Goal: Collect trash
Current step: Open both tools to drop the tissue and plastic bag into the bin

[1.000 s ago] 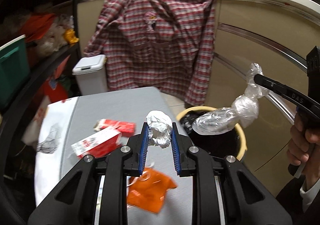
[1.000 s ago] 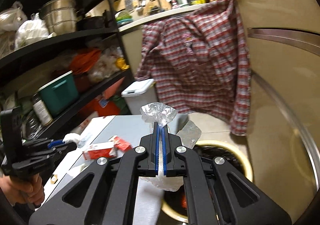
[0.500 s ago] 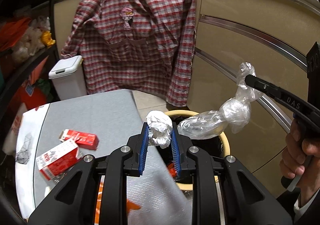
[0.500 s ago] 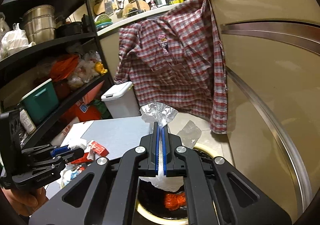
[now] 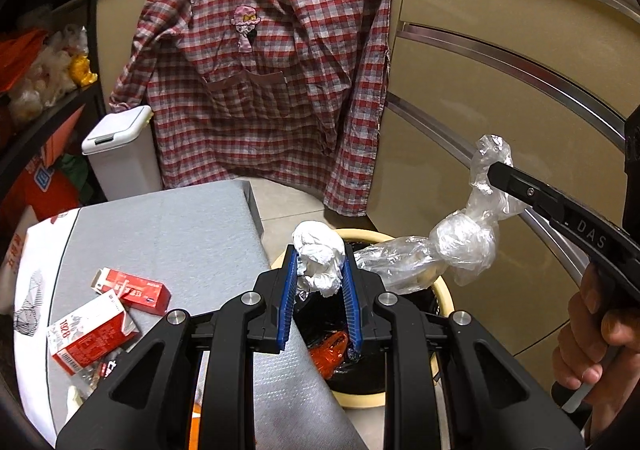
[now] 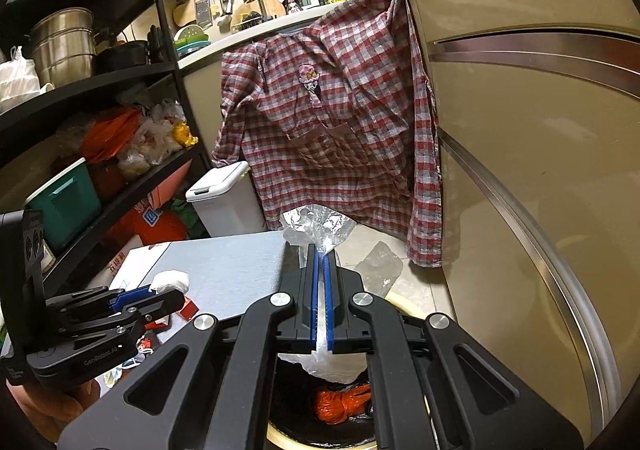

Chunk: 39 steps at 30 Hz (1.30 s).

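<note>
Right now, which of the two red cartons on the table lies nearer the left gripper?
The larger red-and-white carton marked 1928, close beside the left gripper. The smaller flat red box lies beyond it, farther up the grey table.

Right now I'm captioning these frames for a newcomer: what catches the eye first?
A big plaid shirt hangs over the counter edge, filling the background. In front, the left gripper clamps a crumpled white wad and the right gripper pinches a clear plastic bag, both above the yellow-rimmed trash bin.
</note>
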### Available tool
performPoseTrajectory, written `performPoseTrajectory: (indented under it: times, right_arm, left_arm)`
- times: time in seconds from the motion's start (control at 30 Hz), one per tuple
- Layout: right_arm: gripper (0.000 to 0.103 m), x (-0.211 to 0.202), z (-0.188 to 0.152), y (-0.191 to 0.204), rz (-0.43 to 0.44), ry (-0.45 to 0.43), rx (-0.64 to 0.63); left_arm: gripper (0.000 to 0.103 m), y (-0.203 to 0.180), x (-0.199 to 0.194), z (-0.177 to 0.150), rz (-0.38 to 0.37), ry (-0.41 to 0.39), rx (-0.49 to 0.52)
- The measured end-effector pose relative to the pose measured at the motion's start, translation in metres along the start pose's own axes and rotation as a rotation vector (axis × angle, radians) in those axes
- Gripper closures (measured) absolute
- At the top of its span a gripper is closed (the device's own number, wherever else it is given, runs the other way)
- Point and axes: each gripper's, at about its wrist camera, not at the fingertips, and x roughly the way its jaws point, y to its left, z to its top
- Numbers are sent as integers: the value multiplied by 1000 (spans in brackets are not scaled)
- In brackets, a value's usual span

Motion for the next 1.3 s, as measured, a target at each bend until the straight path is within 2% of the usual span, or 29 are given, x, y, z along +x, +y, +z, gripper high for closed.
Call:
performPoseTrajectory:
  times: [0.3,0.33,0.37,0.4,0.43,0.47,0.7,0.97,1.3]
  right_arm:
    - [99,10,-1,0,-9,21,1]
    - [96,11,-1,0,-12,26,2]
    - [94,13,-1,-1,-19,32,3]
    - [91,14,-1,-2,-26,37,6]
    - [81,14,-1,-3,-27,39,10]
    - [78,15,-2,-4,-29,39,13]
    - [73,14,-2,-8,-38,35,21]
    - [73,14,-3,-8,-35,32,19]
    - [73,7,-9,15,-4,21,-3]
  left_arm:
    - [81,-6,15,4,-18,16,5]
    - [81,-7,16,5,-21,19,5]
    - [74,-7,18,7,-23,21,4]
    - [61,-8,21,9,-36,33,2]
    - [59,-8,23,10,-44,37,-4]
    - [59,-7,23,12,-42,35,-9]
    - [59,-6,19,13,-46,25,-12]
    - [59,11,-7,10,-25,-8,-17]
    - [60,71,-81,5,71,-68,22]
